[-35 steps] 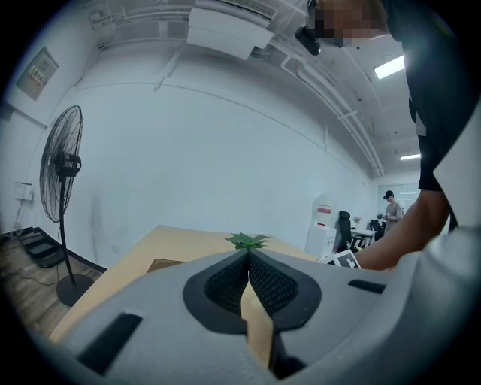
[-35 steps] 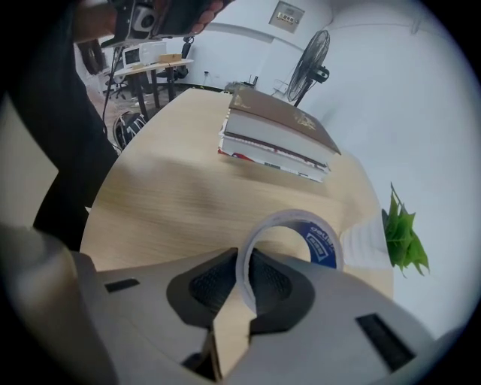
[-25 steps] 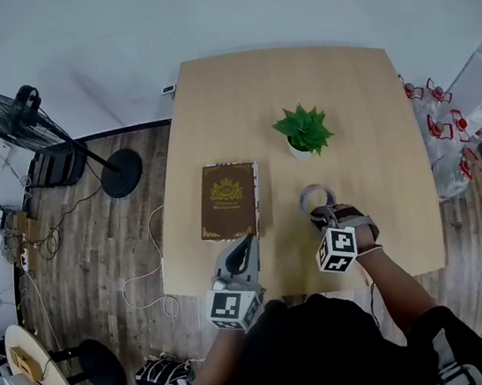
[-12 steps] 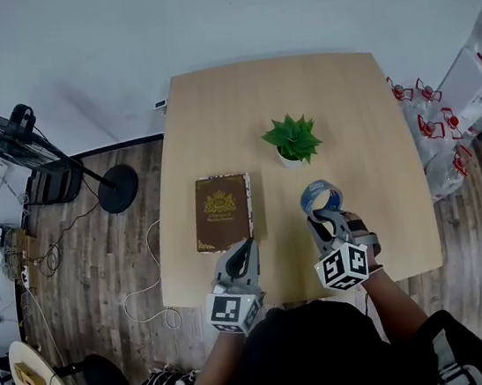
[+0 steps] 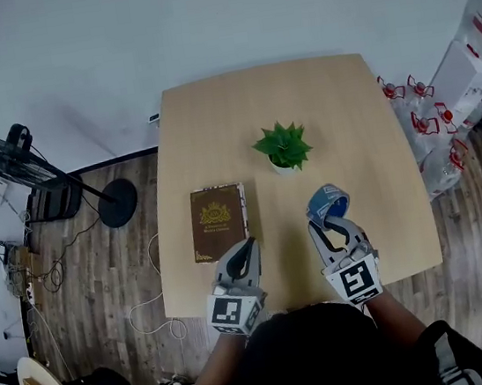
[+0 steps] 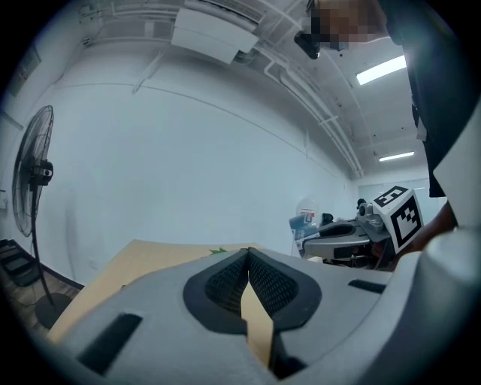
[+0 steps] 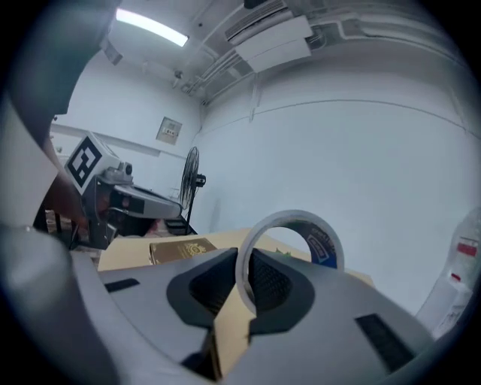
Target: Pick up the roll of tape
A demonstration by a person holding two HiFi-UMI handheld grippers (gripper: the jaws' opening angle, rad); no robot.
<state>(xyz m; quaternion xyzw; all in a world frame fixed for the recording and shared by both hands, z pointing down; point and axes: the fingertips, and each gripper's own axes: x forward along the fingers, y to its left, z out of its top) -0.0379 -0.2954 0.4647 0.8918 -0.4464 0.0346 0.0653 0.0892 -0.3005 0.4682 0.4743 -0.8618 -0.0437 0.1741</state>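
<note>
- Wooden table (image 5: 374,124): nothing of the task rests on it.
- Left gripper (image 5: 248,247): jaws together, empty.
- Right gripper (image 5: 331,221): jaws clamped on the roll of tape (image 5: 320,199).
- Tape: upright, apparently in the air; pick-up looks done.

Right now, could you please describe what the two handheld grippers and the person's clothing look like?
Both the left gripper and the right gripper have light grey, moulded bodies tapering to two jaws lined with black, mesh-textured pads. Each carries a white cube with black square markers at its rear. The person wears a dark top.
</note>
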